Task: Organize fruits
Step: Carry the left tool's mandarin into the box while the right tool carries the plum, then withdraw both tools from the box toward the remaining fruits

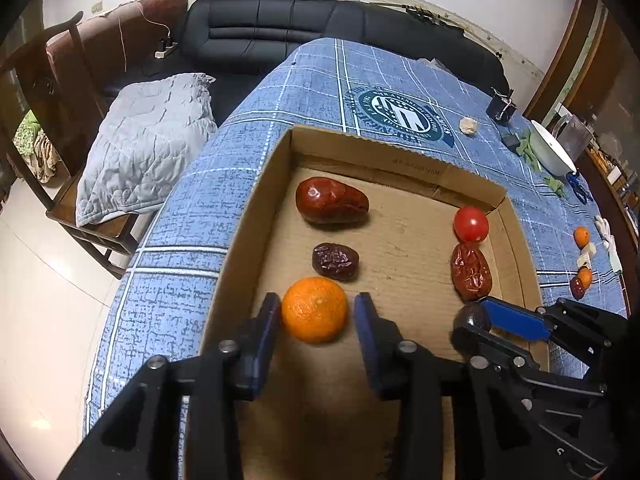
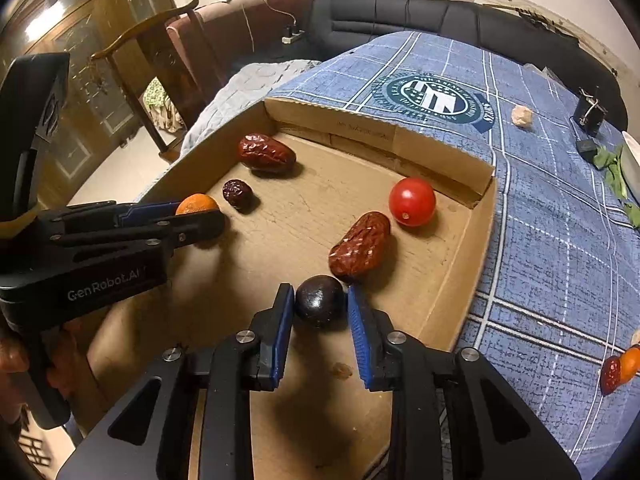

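A shallow cardboard box lies on the blue checked tablecloth. My left gripper straddles an orange mandarin on the box floor; a small gap shows beside its right finger. My right gripper straddles a dark round plum, with a slight gap on the right. Also in the box are a large red date, a small dark date, a wrinkled red date and a cherry tomato.
More small oranges and a date lie on the cloth to the right of the box. A white bowl, green leaves, a black clip and a beige lump sit further back. A chair and sofa stand beyond the table edge.
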A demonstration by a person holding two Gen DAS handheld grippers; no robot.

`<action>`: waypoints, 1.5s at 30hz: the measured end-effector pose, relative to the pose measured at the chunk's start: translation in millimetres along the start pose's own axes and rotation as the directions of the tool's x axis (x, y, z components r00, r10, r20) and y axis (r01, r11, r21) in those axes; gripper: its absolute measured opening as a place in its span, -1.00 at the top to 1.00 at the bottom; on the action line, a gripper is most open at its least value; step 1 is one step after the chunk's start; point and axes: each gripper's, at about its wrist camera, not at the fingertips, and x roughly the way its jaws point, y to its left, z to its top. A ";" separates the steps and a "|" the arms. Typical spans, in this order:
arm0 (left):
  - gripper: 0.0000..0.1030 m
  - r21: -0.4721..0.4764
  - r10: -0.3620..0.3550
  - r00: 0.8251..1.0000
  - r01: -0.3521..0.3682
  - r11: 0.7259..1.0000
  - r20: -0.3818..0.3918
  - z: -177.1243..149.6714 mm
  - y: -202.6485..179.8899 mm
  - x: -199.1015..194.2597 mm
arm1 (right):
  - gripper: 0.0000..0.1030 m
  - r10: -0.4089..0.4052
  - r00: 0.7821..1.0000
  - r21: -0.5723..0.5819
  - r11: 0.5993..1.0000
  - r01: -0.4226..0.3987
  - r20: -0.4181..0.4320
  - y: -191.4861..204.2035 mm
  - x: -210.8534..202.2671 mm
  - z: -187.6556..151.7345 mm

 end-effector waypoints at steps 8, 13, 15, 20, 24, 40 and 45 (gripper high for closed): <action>0.00 -0.028 0.001 1.000 -0.001 1.000 0.005 -4.6 5.0 -7.7 | 0.43 -0.007 1.000 0.004 1.000 0.007 0.002 -1.6 -8.7 -4.2; 0.00 -0.038 0.010 1.000 -0.009 0.999 0.015 -9.7 5.8 -17.1 | 0.43 -0.012 1.000 0.008 1.000 0.012 0.008 -2.7 -18.0 -9.2; 0.00 -0.045 0.012 1.000 -0.011 0.999 0.019 -13.0 6.9 -21.9 | 0.42 -0.014 1.000 0.012 1.000 0.014 0.012 -3.3 -23.0 -12.2; -0.13 -0.066 0.021 0.999 -0.019 0.998 0.029 -22.5 8.7 -34.2 | 0.41 -0.014 1.000 0.021 1.000 0.014 0.028 -5.1 -37.6 -20.1; -0.17 -0.086 0.026 0.999 -0.022 0.996 0.044 -28.8 9.8 -44.6 | 0.39 -0.011 0.999 0.023 1.000 0.010 0.042 -7.6 -51.9 -28.1; -0.34 -0.050 0.020 0.998 -0.017 0.999 0.059 -36.8 -43.8 -63.5 | 0.38 -0.015 0.998 0.105 0.994 0.008 0.068 -54.7 -95.7 -71.4; -0.37 -0.010 -0.012 0.997 0.013 1.000 0.072 -31.5 -81.5 -67.4 | 0.38 -0.033 0.997 0.161 0.987 0.021 0.072 -87.6 -109.0 -87.4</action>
